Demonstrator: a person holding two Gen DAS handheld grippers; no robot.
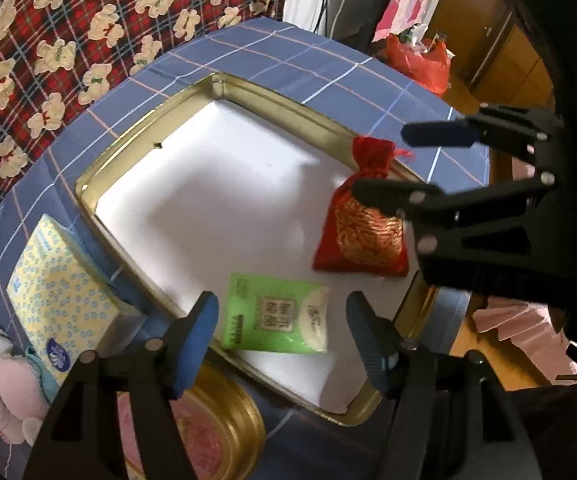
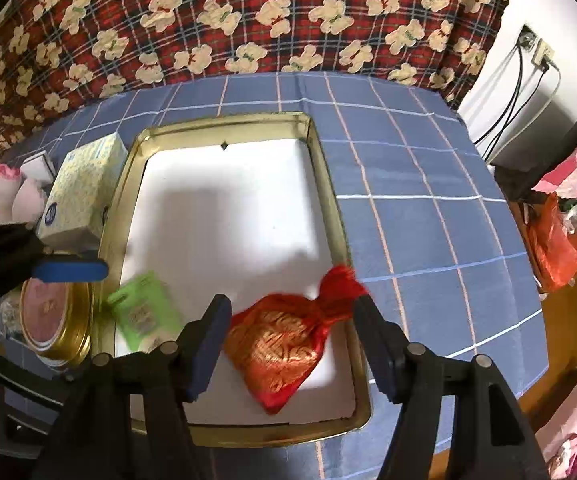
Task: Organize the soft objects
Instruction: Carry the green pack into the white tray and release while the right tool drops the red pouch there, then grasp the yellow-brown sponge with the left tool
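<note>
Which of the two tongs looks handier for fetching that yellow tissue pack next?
Probably the left tongs. They stand open over the green packet at the tray's side nearest the yellow tissue pack. The right tongs hang open above the red pouch, across the tray.

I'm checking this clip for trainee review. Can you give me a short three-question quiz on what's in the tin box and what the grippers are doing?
1. True or false: the red pouch lies inside the tin box.
2. Which is outside the box? A) green packet B) tissue box C) red pouch
3. Fill in: the right gripper jaws are ____ around the pouch.

Key: 1 true; 2 B; 3 open. The left gripper is open too.
</note>
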